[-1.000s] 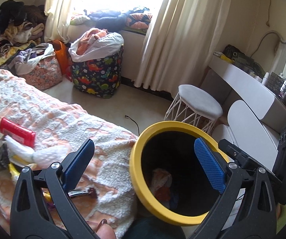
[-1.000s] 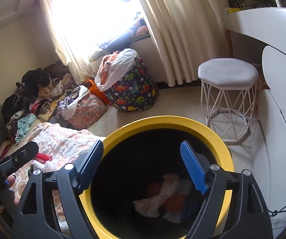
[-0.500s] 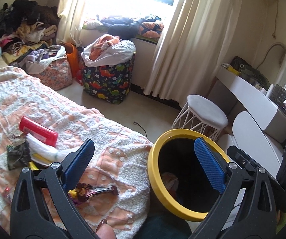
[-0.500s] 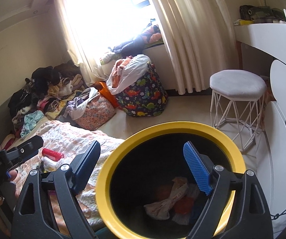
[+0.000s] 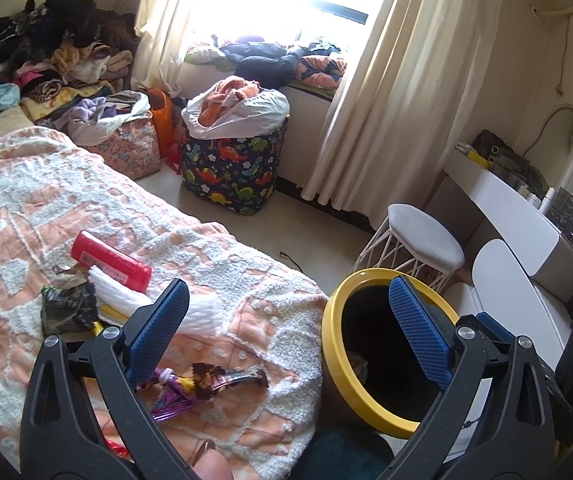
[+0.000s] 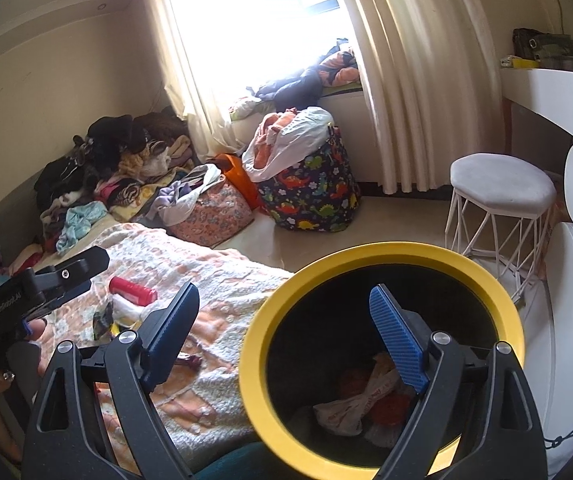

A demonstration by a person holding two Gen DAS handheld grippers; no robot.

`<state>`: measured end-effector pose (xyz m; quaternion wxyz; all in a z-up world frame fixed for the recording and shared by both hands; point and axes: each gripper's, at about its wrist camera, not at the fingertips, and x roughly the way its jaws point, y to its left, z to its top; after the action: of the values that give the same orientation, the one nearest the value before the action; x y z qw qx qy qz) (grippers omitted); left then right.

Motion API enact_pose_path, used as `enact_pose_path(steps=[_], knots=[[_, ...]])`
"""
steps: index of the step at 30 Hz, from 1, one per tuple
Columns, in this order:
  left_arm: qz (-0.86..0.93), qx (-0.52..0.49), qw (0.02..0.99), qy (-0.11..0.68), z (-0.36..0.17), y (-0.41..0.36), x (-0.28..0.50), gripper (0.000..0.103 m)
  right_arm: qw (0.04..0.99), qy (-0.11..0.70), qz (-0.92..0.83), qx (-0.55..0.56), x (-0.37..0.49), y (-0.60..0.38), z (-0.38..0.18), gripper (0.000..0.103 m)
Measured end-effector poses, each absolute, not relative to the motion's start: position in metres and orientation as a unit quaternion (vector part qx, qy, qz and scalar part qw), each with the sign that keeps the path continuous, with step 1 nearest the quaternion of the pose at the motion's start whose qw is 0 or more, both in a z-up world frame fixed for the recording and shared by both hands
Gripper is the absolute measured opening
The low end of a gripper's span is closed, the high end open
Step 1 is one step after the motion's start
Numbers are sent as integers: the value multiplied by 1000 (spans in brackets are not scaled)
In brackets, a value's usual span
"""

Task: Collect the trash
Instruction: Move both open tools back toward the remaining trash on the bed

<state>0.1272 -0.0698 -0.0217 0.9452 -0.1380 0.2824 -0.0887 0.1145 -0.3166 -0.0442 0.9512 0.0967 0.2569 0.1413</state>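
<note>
Loose trash lies on the peach-and-white bedspread [image 5: 46, 200]: a red tube [image 5: 110, 262], white crumpled plastic [image 5: 126, 298], a dark wrapper [image 5: 68, 310] and a purple foil wrapper [image 5: 206, 384]. My left gripper [image 5: 286, 300] hangs open and empty above the bed's corner, its left pad over the white plastic. A black bin with a yellow rim [image 6: 366, 252] stands beside the bed and holds crumpled wrappers [image 6: 358, 404]. My right gripper [image 6: 284, 300] is open and empty over the bin's left rim. The left gripper [image 6: 90, 274] shows at the left of the right wrist view.
A white wire stool [image 5: 426, 236] stands behind the bin, and a white vanity desk [image 5: 518, 200] runs along the right wall. A dinosaur-print hamper [image 5: 230, 168], a floral bag [image 5: 130, 148] and piles of clothes [image 5: 46, 52] crowd the floor under the curtained window.
Both grippers have swung left, away from the bin and towards the bed. The bin has slid right in both views, and more of the trash on the bedspread has come into view.
</note>
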Motion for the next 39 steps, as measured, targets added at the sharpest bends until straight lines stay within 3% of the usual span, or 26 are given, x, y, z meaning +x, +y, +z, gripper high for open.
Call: enact_pose_path(steps=[39], knots=[[-4, -204, 943, 263, -33, 34, 117, 92, 925, 293, 243, 15, 104, -213, -54, 85]])
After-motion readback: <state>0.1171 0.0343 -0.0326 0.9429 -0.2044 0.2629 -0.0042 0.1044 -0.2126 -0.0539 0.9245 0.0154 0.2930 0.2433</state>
